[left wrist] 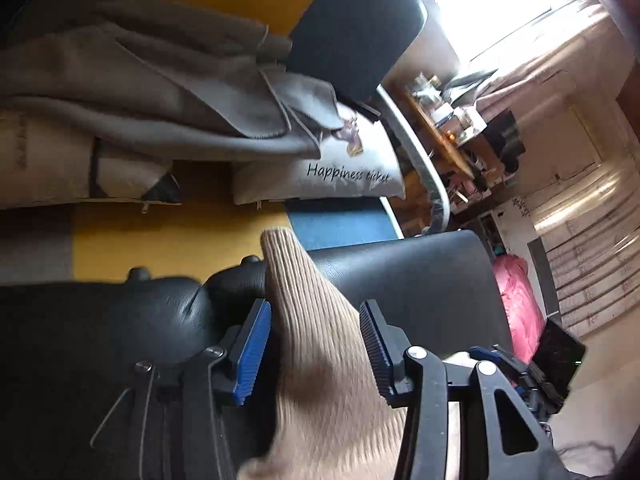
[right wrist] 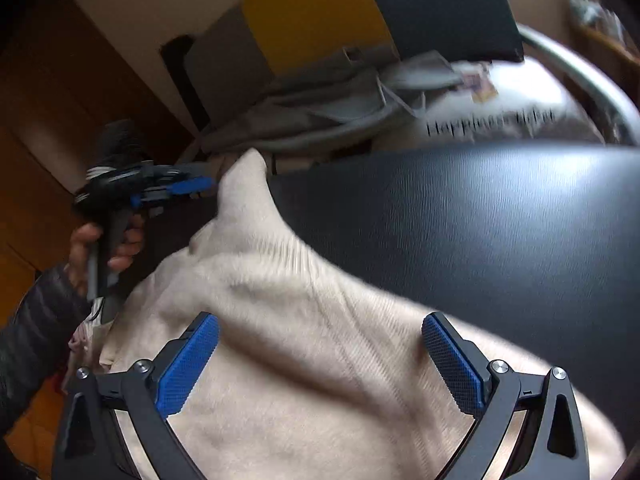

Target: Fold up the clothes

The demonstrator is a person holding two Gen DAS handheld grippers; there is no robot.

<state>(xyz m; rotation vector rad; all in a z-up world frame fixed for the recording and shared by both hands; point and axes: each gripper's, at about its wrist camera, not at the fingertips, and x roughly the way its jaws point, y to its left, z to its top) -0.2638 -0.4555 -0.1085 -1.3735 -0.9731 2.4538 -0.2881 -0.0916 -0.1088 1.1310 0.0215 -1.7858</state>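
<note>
While the cream ribbed sweater (right wrist: 304,320) lies draped over a black leather seat (right wrist: 480,232), the fold looks to be somewhere in its middle, not near its end. One narrow end of the sweater, a sleeve or a corner, I cannot tell which, stretches up and away across the black surface towards the pillows. The left hand-held gripper (left wrist: 316,354) has its blue pads standing apart with that narrow ribbed strip running between them; the left pad seems to brush the cloth, the right pad stands clear of it, so the jaws are open and not pinching. In the right wrist view a hand (right wrist: 106,246) in a dark padded sleeve carries this gripper at the tip of the strip. The right hand-held gripper (right wrist: 320,364) is open wide above the broad body of the sweater, its pads apart on either side of a raised crease and pressing nothing. So the sweater is laid out and partly drawn into shape, yet it is rumpled, with creases across the body, and no neat rectangle shows. Smoothing, bringing the stretched end in, and the final folds seem left to do. Behind, a grey blanket (left wrist: 160,92) sits heaped on a printed pillow (left wrist: 332,176), untouched.
</note>
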